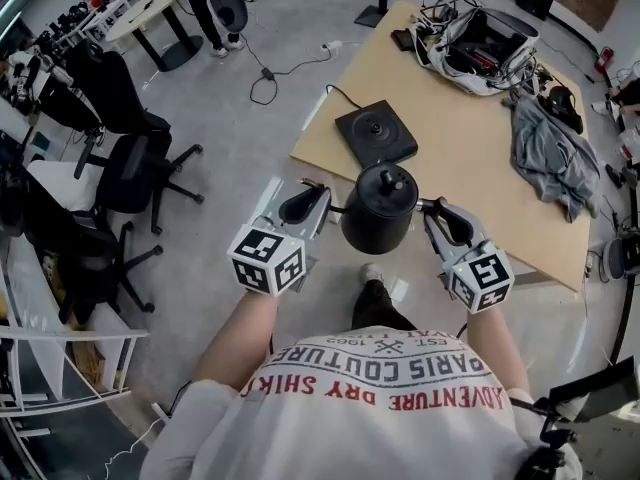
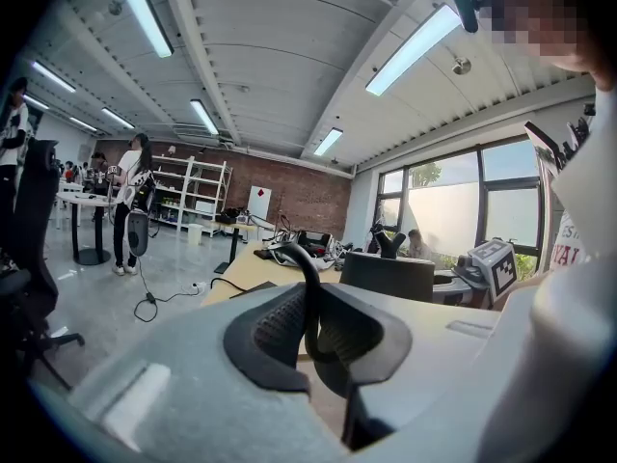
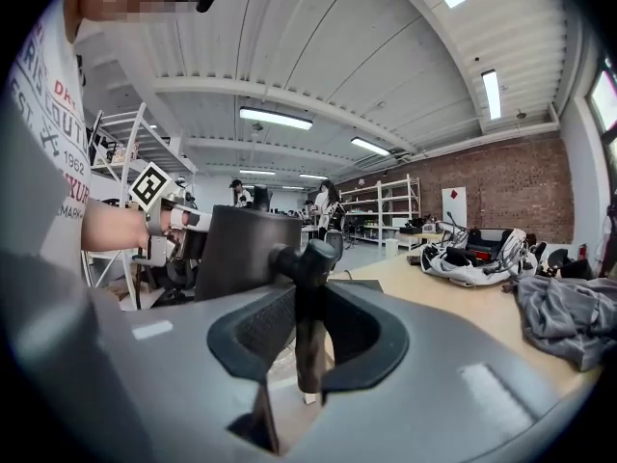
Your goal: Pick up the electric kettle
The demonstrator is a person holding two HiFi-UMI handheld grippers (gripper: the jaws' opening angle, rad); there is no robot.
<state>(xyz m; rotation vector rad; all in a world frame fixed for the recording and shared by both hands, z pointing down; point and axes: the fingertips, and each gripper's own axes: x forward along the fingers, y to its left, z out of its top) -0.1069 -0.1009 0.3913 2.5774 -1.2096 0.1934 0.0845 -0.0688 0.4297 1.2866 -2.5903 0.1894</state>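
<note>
Kettle (image 1: 380, 216) held clear of base (image 1: 375, 133) at 12 o'clock. Left hand-held gripper (image 1: 322, 202) clenches what is probably the spout (image 2: 310, 297), right hand-held gripper (image 1: 432, 211) the handle (image 3: 306, 326), balancing it.

Open-plan lab. Grey concrete floor (image 1: 250, 138), white ribbed ceiling with long strip lights (image 2: 145, 13). Red brick wall (image 3: 501, 177) at the far end, white open shelving (image 2: 198, 191) in front of it. Big windows (image 2: 453, 210) down one side, strong daylight coming in. Light wooden table (image 1: 470, 198) stands mid-room. Black office chairs (image 1: 130, 163) are grouped to the left, with a round standing table (image 1: 150, 8) beyond them. Black cable (image 1: 263, 71) lies loose on the floor. A few people (image 2: 130, 191) stand in the distance.
</note>
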